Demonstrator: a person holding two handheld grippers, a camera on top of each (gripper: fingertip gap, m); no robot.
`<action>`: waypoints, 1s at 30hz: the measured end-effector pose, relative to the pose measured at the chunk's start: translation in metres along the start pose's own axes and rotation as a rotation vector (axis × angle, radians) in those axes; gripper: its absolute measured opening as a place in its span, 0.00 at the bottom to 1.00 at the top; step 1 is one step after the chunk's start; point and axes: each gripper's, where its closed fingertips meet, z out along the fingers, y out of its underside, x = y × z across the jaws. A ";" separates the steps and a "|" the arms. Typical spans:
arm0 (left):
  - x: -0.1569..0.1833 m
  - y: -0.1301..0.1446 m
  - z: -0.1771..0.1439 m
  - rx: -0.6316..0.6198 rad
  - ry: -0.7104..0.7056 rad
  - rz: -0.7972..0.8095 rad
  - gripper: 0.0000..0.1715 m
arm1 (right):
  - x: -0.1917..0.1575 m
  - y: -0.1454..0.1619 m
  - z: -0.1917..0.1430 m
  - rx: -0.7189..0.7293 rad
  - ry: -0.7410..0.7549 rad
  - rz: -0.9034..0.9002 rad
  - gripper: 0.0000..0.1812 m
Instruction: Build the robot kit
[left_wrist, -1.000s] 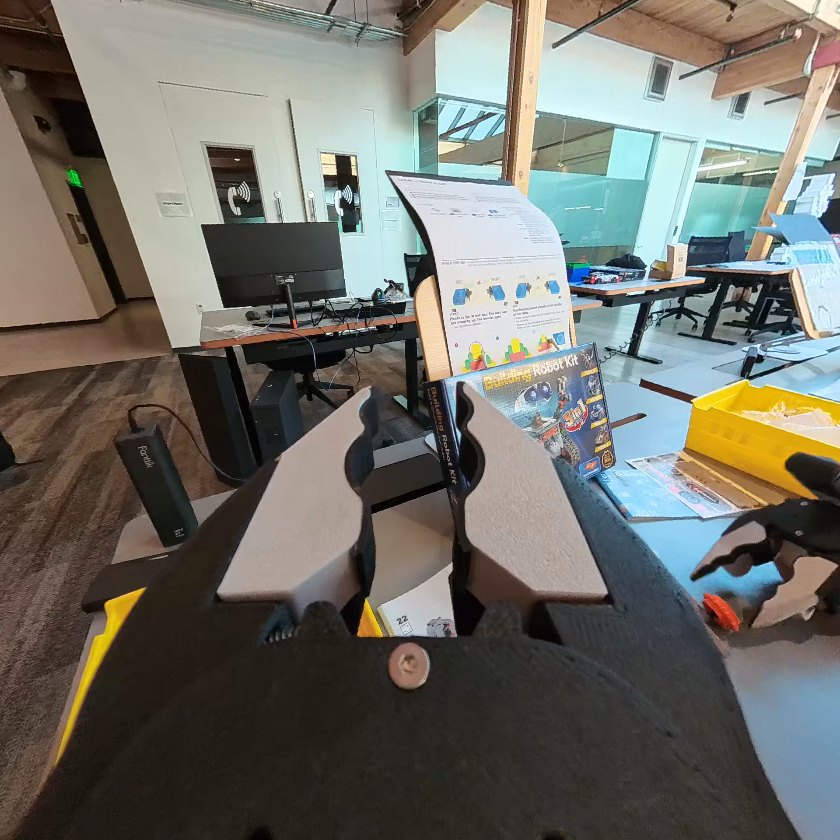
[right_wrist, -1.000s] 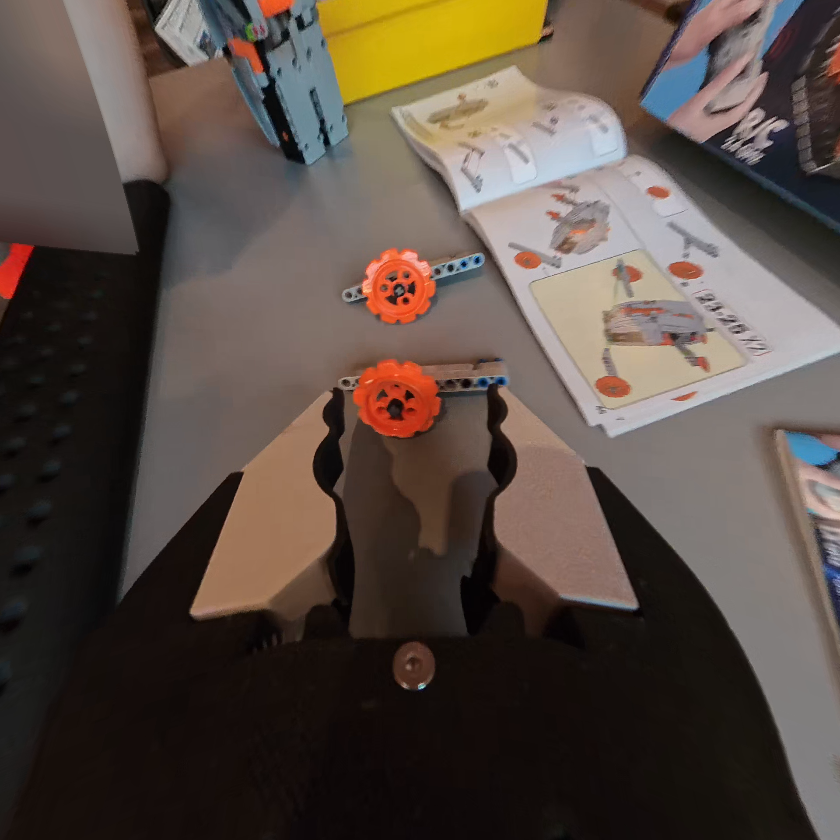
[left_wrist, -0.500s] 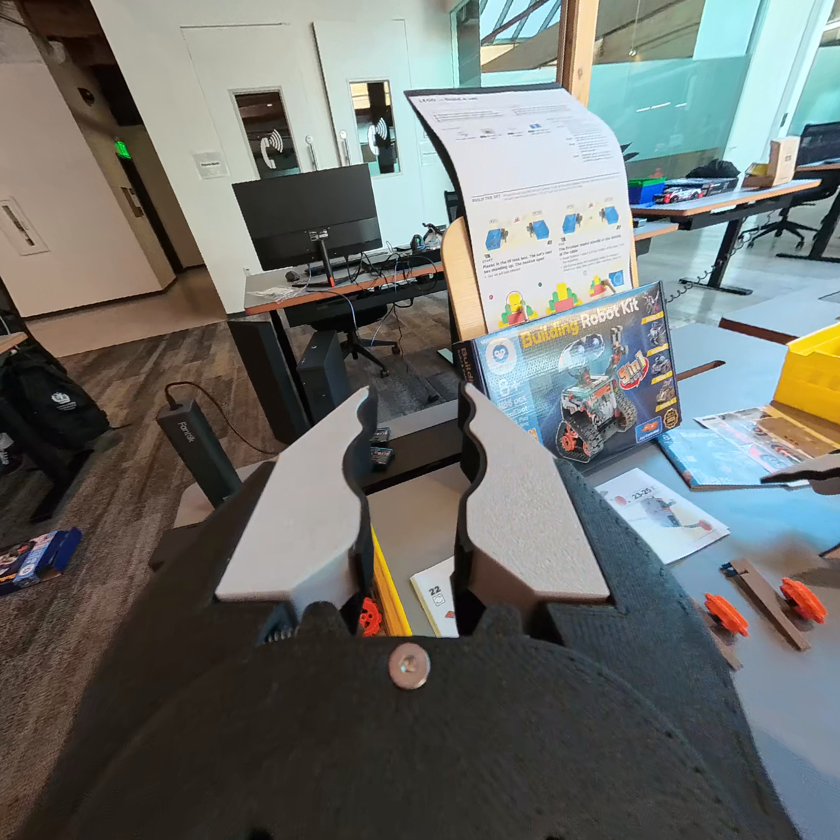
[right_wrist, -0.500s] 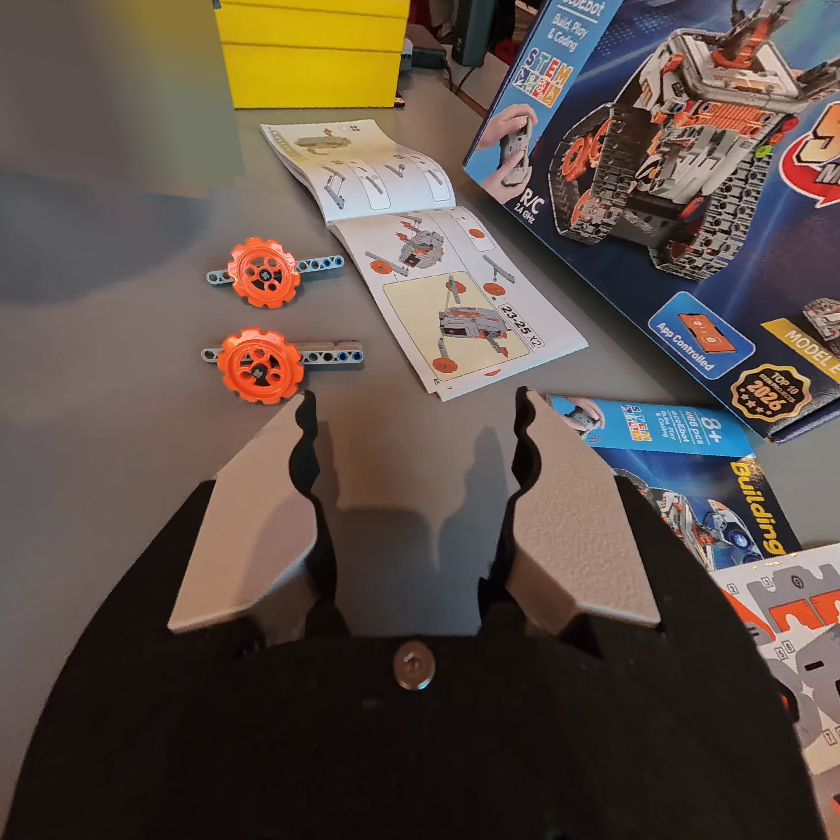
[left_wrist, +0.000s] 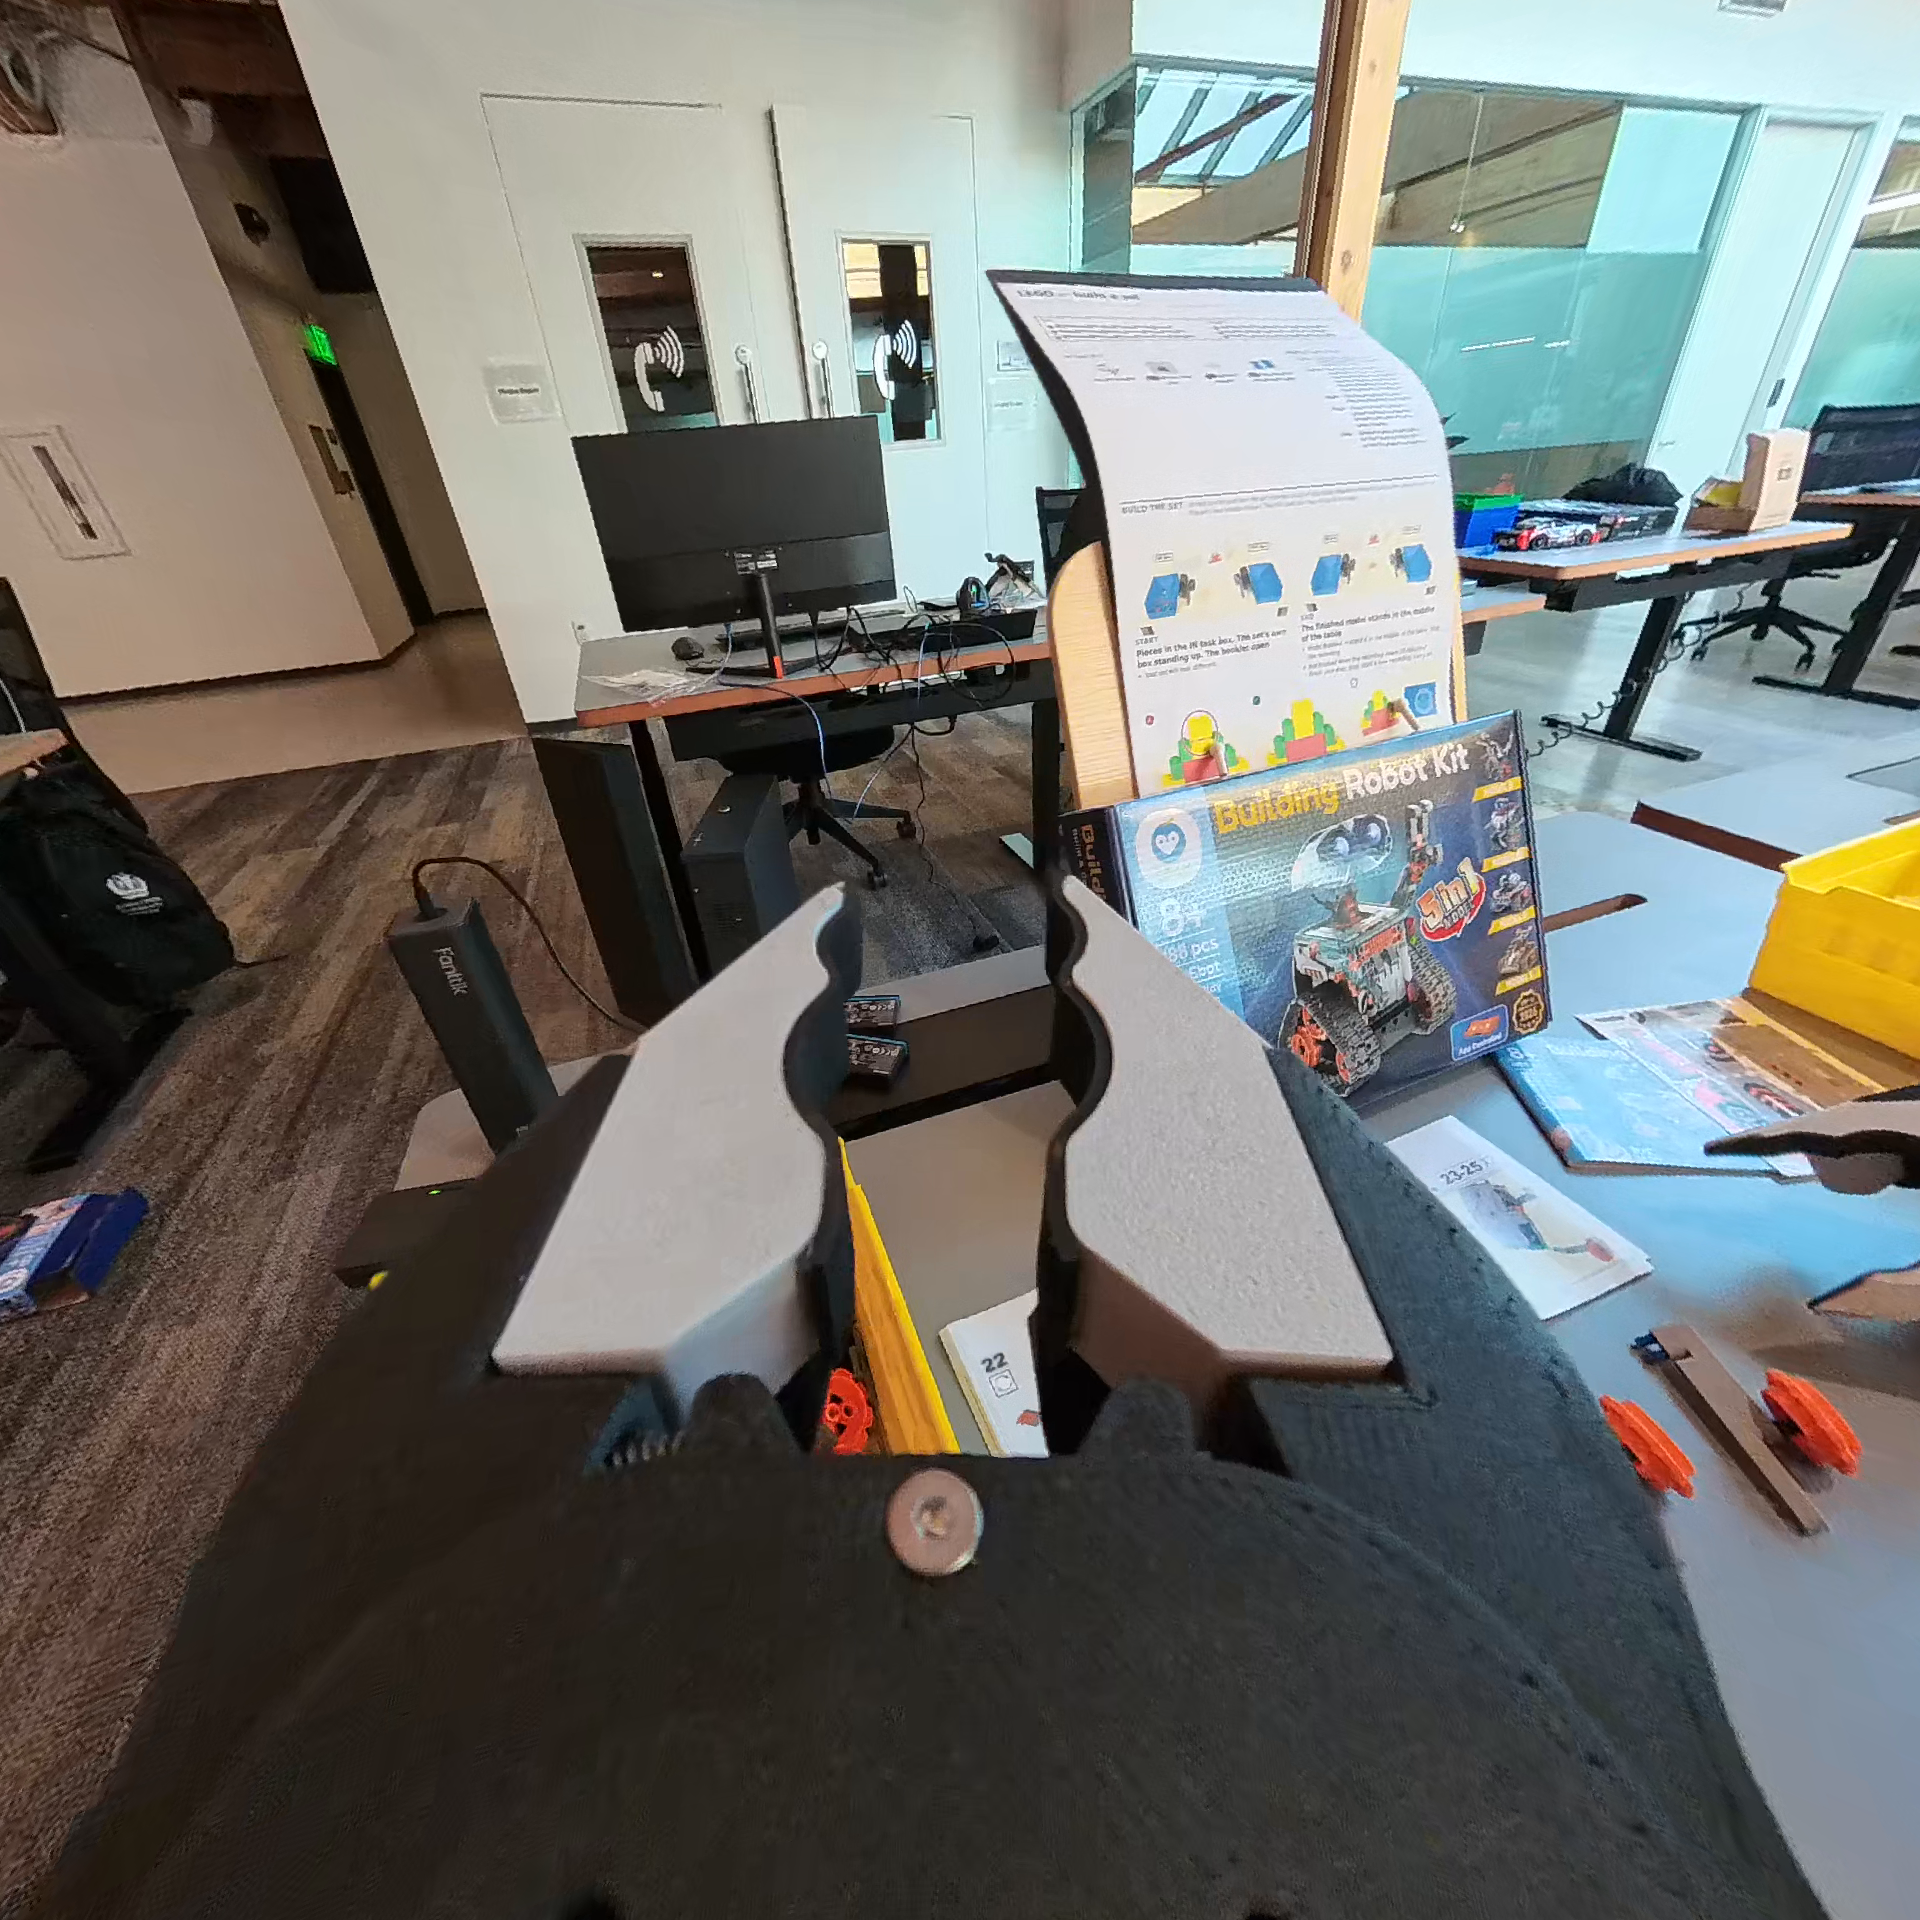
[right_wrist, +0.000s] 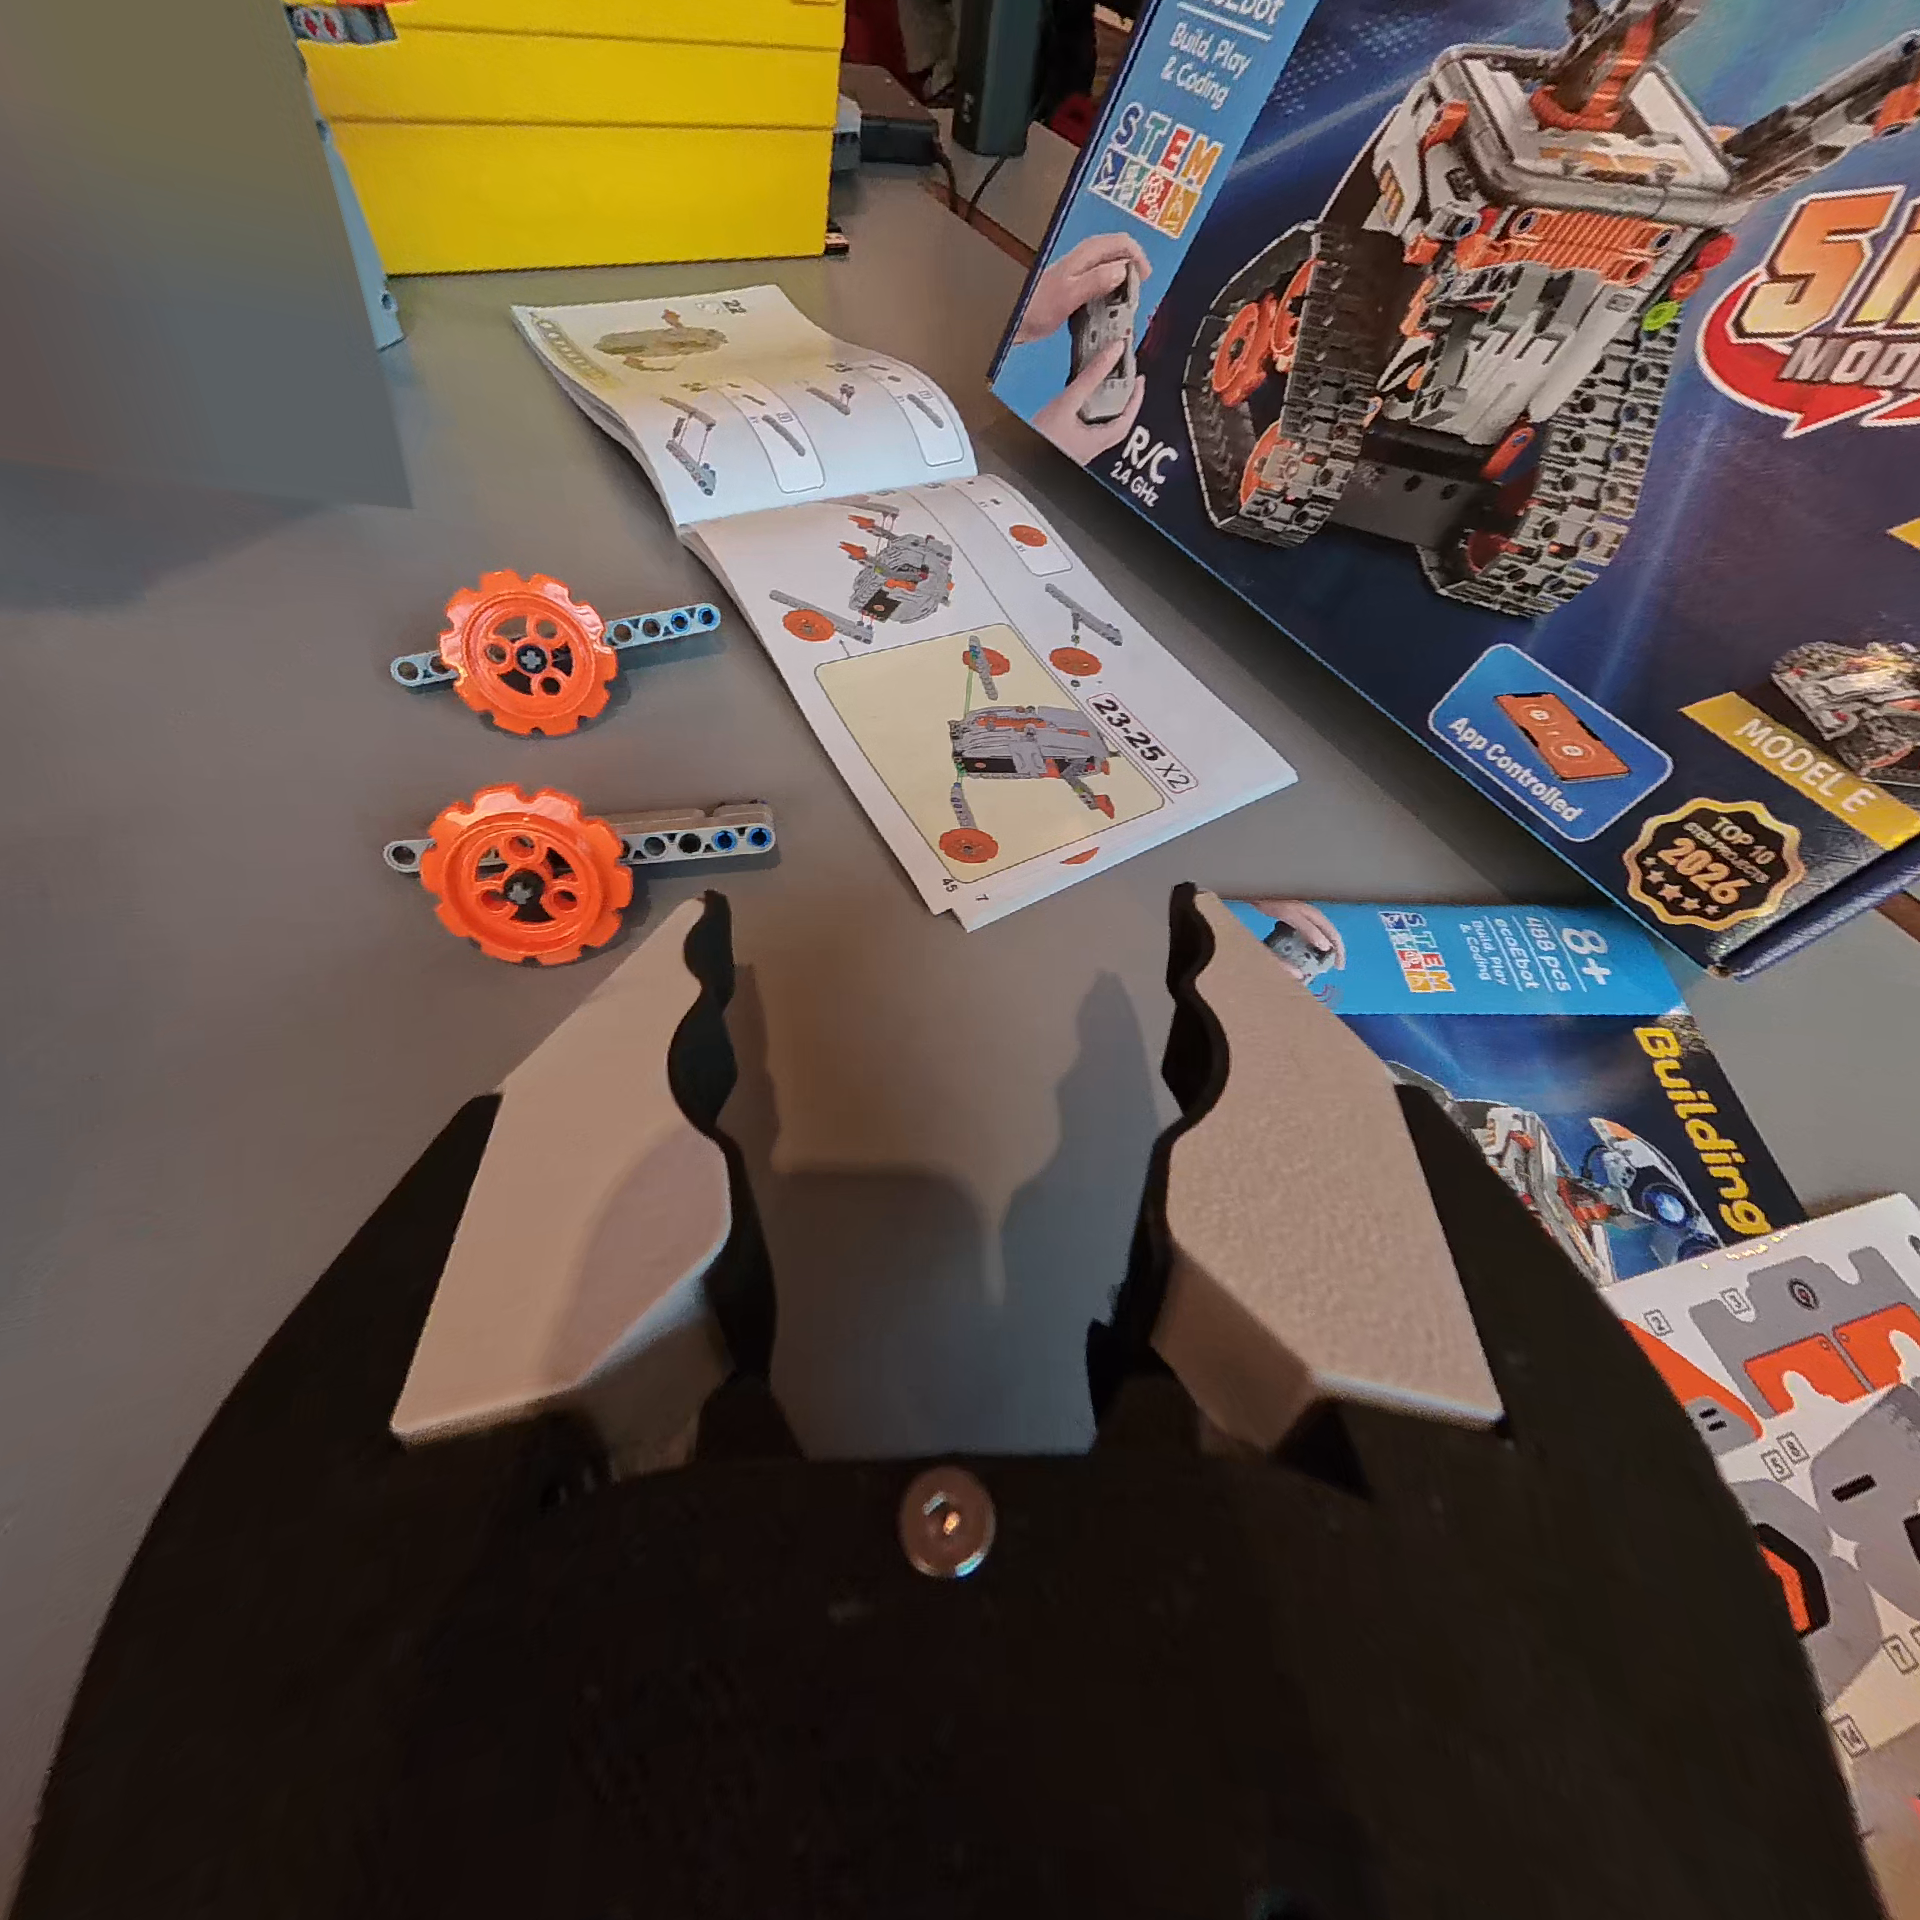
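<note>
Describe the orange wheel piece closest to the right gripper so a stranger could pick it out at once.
Start at the big blue robot kit box standing on the grey table, then go to the open instruction booklet lying before it. Left of the booklet lie two orange gear wheels on grey beams; take the near wheel, just off the open right gripper. Its beam looks doubled, unlike the far wheel.
</note>
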 end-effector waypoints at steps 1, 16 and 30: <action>0.000 0.000 0.000 -0.002 0.002 -0.001 0.19 | 0.002 0.000 0.000 -0.002 0.010 0.000 0.46; 0.023 0.003 0.023 -0.029 0.000 0.051 0.19 | -0.018 -0.017 -0.009 -0.030 0.051 -0.023 0.28; 0.051 0.009 0.033 -0.046 0.123 0.040 0.20 | -0.025 0.004 -0.015 -0.092 -0.085 -0.083 0.00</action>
